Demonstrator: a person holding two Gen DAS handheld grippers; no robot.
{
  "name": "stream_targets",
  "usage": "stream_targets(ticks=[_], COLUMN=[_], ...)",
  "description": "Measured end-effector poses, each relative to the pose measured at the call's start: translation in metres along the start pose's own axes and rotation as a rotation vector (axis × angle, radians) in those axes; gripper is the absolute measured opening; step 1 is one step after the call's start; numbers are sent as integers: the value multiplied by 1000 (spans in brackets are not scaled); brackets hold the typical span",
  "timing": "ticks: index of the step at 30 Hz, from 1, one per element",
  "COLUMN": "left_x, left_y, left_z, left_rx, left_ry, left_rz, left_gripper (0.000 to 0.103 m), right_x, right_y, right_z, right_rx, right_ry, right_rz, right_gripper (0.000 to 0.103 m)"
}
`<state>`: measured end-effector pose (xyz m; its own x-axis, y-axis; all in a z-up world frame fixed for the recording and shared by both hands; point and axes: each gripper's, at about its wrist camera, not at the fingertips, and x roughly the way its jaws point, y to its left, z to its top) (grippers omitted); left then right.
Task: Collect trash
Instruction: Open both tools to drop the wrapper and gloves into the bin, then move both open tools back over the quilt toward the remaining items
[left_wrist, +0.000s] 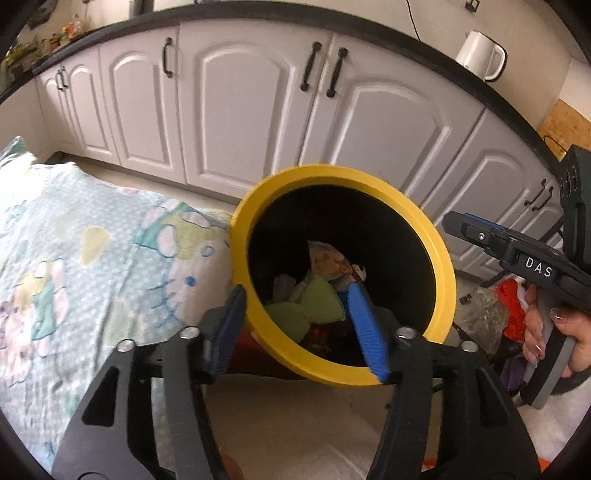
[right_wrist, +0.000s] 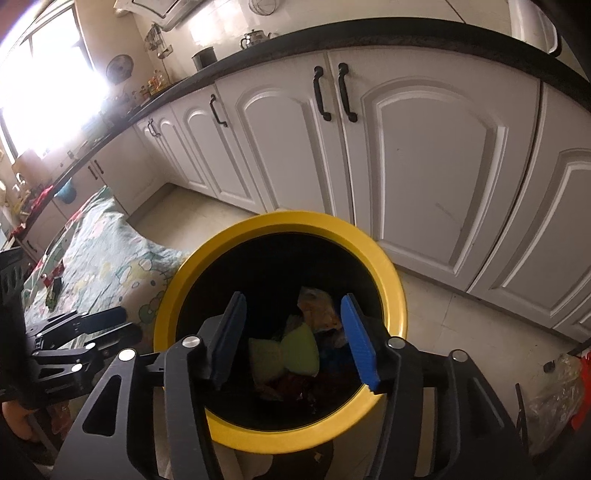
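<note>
On a kitchen floor before white cabinets (right_wrist: 303, 147), I held both tools over a yellow-rimmed bin (right_wrist: 391, 280) that stood just beside a patterned bedsheet (left_wrist: 74, 258) at its left. My left gripper (left_wrist: 295, 328) was spread wide with nothing between its blue pads (left_wrist: 365, 328), one pad outside the near rim and the other over the opening. Inside, the trash lay piled at the bottom: a pale green sponge-like piece (right_wrist: 299, 350) at the near side, a crumpled printed wrapper (right_wrist: 317, 306) behind it, darker scraps below that I could not make out. My right gripper (right_wrist: 295, 336) also hung open and empty above the mouth of the bin, aimed at the same heap. I judged all of it light and soft: the green piece would squash, so a pinch across its narrow middle seemed best, while the wrapper looked slick and crinkly and wanted a grip on a bunched fold. At far right, a clear plastic bag (right_wrist: 554, 384) sat on the floor near something red.
</note>
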<state>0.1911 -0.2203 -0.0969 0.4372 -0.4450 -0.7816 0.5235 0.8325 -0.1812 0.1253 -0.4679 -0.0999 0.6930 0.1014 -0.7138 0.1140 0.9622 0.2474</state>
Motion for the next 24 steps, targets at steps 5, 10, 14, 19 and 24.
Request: stream_targets(ticks=[5,10,14,19,24], left_x=[-20,-42,-65,-92,-108], left_y=[11,21,30,44,54], left_z=[-1,-3,-6,-13,-22], left_rx=[-34,-63,-76,-106,-137], left_ry=[-40,-84,-132,-182,-197], left_rz=[25,66,143,207,219], left_gripper=[77,92,92,92,92], right_x=[-9,-22,-32,-43,-53], right_y=[1,6,12,28,36], right_z=[3,6,8,11,14], right_rx=[12,16,16,-18,-28], right_ry=[-29,-67,-92,-123,-148], right_rz=[-6,-9,-2,1,3], right_gripper=[61,69,72,72,79])
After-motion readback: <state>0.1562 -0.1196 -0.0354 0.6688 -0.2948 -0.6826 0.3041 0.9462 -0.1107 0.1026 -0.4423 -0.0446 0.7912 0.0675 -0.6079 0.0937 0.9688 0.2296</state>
